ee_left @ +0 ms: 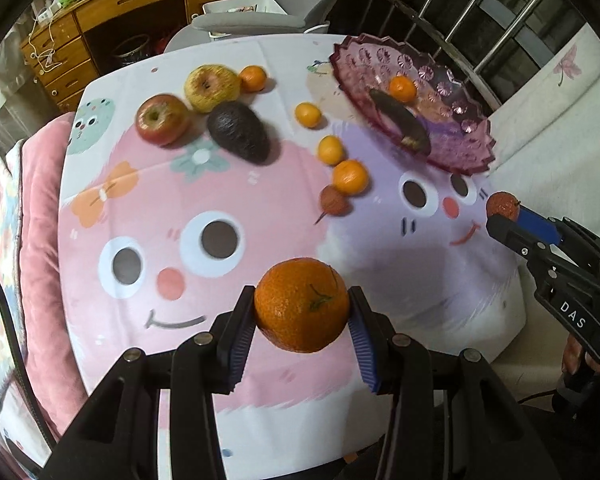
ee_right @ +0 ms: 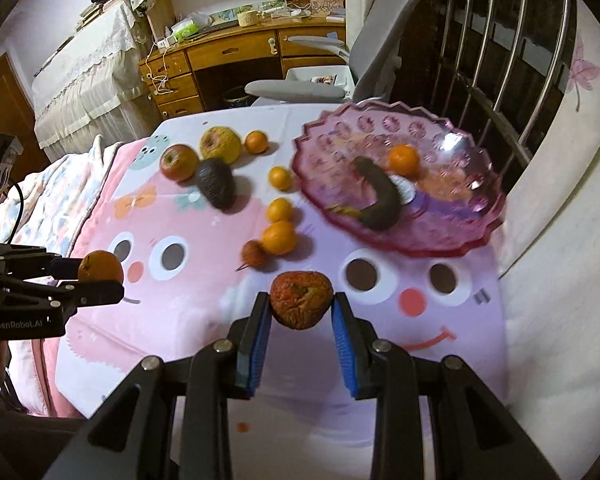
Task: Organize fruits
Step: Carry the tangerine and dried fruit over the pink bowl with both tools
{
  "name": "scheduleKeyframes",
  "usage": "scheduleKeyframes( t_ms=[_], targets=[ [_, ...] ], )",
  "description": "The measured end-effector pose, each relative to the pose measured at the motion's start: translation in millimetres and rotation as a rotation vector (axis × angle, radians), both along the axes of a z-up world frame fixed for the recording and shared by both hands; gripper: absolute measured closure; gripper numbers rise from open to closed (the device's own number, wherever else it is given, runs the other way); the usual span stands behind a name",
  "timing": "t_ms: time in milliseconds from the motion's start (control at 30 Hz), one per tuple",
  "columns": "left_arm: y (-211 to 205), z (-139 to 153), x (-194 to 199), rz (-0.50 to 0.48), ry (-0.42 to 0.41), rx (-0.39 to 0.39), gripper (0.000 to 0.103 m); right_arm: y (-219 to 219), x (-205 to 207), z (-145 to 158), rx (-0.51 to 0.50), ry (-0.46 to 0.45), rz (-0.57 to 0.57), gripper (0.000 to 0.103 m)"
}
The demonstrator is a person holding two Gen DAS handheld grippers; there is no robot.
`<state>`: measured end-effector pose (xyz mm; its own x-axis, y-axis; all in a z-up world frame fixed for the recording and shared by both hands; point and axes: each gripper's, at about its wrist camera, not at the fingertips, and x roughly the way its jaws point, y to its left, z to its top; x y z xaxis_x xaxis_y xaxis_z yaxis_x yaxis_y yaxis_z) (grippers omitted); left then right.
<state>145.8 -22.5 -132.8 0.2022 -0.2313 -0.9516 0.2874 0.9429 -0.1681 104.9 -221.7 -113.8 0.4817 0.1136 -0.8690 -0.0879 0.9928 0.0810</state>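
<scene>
1. My left gripper [ee_left: 301, 312] is clamped on a mandarin [ee_left: 301, 305], pads on its sides, clear above the worktop [ee_left: 228, 152].
2. My right gripper [ee_right: 301, 309] is pinched tight on a small wrinkled red fruit [ee_right: 301, 299], also lifted.
3. Far right sits the pink glass bowl [ee_right: 452, 236], already holding an orange [ee_right: 403, 160] and a dark banana [ee_right: 380, 200]; I judge both loads belong there.
4. Loose on the cloth: small oranges [ee_left: 350, 177], another red fruit [ee_left: 334, 200], an avocado [ee_left: 239, 132] and two apples [ee_left: 162, 119] far left.
</scene>
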Motion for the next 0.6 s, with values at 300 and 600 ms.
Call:
scheduleKeyframes(
  t_ms=[300, 600],
  targets=[
    [-63.1, 8.7, 32.8, 0.033, -0.015, 0.005, 0.06, -66.1, 35.5, -2.9, 0.013, 0.022, 0.04, 0.072],
    [-119.2, 9.7, 75.1, 0.006, -0.043, 0.015, 0.06, -106.5, 71.7, -12.1, 0.045, 0.043, 0.055, 0.072]
  ],
)
